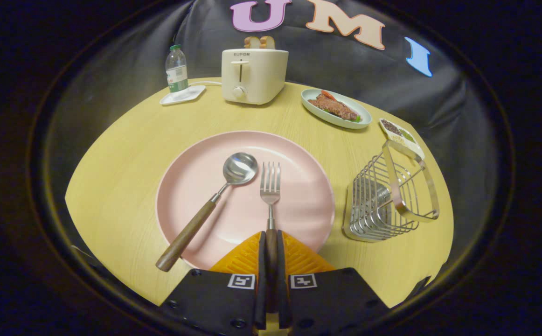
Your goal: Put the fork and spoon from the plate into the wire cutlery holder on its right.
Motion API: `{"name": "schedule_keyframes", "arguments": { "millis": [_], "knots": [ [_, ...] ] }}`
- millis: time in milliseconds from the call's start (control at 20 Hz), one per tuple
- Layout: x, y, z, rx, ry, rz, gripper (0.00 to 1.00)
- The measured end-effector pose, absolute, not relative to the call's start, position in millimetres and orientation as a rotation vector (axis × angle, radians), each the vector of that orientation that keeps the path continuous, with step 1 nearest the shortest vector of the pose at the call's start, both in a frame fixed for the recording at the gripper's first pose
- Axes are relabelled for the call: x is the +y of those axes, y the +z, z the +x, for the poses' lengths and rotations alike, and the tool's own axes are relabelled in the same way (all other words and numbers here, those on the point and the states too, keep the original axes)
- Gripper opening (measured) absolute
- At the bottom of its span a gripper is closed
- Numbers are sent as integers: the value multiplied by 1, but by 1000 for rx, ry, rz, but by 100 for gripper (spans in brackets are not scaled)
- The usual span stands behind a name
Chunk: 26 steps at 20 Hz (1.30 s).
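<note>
Between the claw (271, 245) fingers, fork (270, 186) tines point ahead.

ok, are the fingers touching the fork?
Touching. The gripper view shows the gripper closed on the fork handle, one finger pressed against each side, no gap.

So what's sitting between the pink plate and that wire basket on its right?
Nothing: in the gripper view, bare wooden table separates the pink plate from the wire cutlery holder. The gripper has its jaws shut on the fork handle.
</note>
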State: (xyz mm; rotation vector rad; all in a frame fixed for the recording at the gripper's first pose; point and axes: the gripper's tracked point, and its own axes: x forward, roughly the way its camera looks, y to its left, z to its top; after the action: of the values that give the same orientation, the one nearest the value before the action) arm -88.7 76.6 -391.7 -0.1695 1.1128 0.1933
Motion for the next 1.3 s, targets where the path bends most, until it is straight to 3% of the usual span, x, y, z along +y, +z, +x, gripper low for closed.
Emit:
{"name": "schedule_keyframes", "arguments": {
  "millis": [150,500,1300],
  "knots": [
    [76,-389,-91,1126,219,-178,9],
    [65,-366,-90,1170,236,-185,9],
    [30,-299,-82,1282,426,-157,9]
  ]
}}
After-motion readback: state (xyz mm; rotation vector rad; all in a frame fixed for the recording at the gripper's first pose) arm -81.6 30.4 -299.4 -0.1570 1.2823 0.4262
